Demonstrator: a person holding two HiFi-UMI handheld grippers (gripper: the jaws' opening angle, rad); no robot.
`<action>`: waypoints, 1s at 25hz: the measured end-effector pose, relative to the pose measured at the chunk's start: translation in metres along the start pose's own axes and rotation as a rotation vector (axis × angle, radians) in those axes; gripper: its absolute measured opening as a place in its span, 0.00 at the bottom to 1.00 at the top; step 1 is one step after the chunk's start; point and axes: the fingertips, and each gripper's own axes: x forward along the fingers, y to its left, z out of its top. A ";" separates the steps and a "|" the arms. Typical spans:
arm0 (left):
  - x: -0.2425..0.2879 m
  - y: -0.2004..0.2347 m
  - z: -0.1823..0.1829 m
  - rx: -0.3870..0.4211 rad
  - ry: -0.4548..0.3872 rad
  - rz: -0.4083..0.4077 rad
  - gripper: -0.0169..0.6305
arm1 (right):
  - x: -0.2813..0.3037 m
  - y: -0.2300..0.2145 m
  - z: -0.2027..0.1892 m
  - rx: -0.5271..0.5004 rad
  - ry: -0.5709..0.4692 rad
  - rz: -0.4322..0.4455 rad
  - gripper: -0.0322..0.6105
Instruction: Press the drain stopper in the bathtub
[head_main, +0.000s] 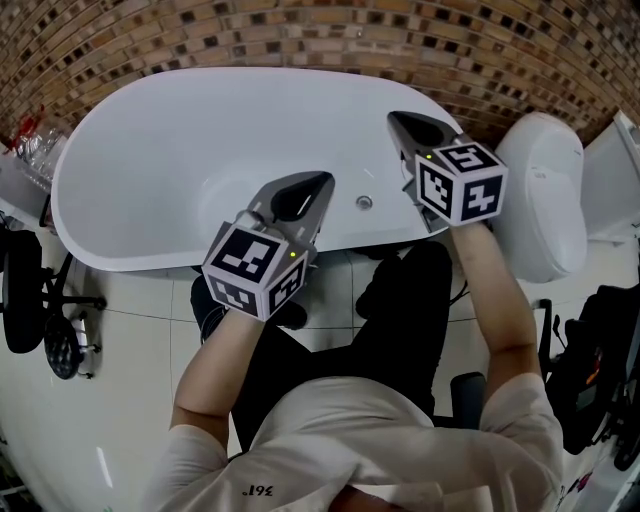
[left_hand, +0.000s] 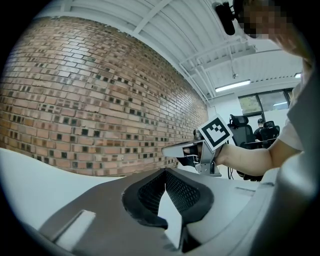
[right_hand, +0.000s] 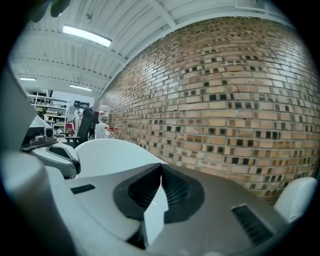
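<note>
**Both grippers shut over tub, stopper between them**

The bathtub (head_main: 130, 170) was a white oval, its long axis running left to right in the head view. Its far rim sat against the brick wall (head_main: 300, 35) and its near rim lay closest to the person. The drain stopper (head_main: 364, 202) was a small round metal disc set in the basin by the near wall, right of centre. It lay flat with its face up — round, so no long axis to give.

The left gripper (head_main: 322, 182) was held over the basin, pointing up-right in the head view, with its tip just left of the stopper and not touching it. In the left gripper view its jaws met at the tips with nothing gripped. The right gripper (head_main: 397, 120) was right of the stopper and farther back, toward the tub's right end, pointing up-left. Its jaws were likewise closed tip to tip and empty. Height above the tub could not be told for either gripper.

The basin opened wide to the left of the stopper — smooth white surface out to the left end. On the right the room was tighter, with a white toilet (head_main: 545, 190) just beside the tub's right end. An office chair (head_main: 25, 290) stood on the tiled floor (head_main: 140, 330) by the left end.
</note>
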 end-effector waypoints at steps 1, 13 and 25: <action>0.001 0.000 -0.001 -0.001 0.003 0.000 0.04 | 0.002 -0.001 0.001 -0.001 0.000 0.002 0.07; 0.011 0.022 -0.014 -0.021 0.032 0.015 0.04 | 0.050 0.000 -0.016 -0.001 0.060 0.035 0.07; 0.041 0.047 -0.036 -0.065 0.063 0.005 0.04 | 0.101 -0.011 -0.050 0.014 0.131 0.046 0.07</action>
